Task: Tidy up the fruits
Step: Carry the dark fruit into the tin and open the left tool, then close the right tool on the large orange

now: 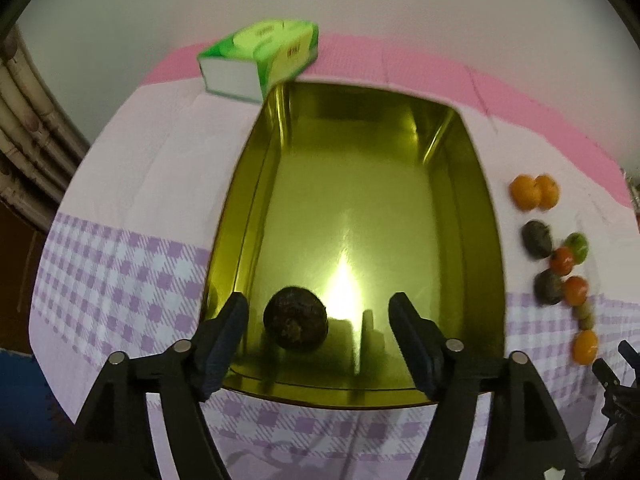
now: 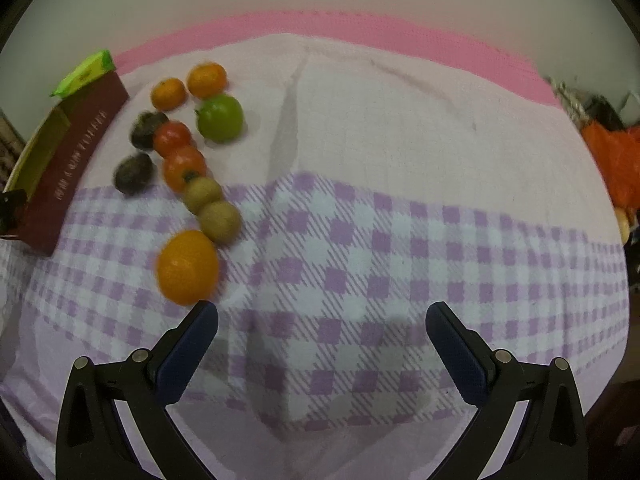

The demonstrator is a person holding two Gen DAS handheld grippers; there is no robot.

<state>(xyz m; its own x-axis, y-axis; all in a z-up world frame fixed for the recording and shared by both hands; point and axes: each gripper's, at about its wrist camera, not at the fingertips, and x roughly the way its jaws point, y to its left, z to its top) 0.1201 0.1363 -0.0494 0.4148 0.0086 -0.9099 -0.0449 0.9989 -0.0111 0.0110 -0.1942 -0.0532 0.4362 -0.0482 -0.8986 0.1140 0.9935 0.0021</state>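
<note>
The left tongs (image 1: 318, 312) are standing wide over the near end of the gold tin (image 1: 486, 216), with nothing between their pads, and the dark fruit (image 1: 296, 317) is lying free on the tin's floor just inside the left-hand finger, touching neither pad. It is a roundish fruit with only a faint long axis, and its stem end is facing up and toward the camera, so it is offering no strong direction. The right tongs (image 2: 322, 320) are also gaping wide and empty above the checked cloth on the tabletop (image 2: 360, 264). What the coming move turns on, by my reading, is the row of loose fruit: from the right tongs it is lying forward and to the left, with the nearest orange (image 2: 187, 266) just beyond the left-hand fingertip rather than between the fingers, so these tongs would need to shift left to straddle it. The right hand is clearly the nearer one to that row. The row itself is running away from the tongs toward the far end of the tin, through two tan fruits (image 2: 210, 210), two red ones (image 2: 178, 152), two dark ones (image 2: 140, 152), a green one (image 2: 220, 117) and two more oranges (image 2: 188, 86). A green box (image 1: 260, 58) is sitting beyond the tin.
</note>
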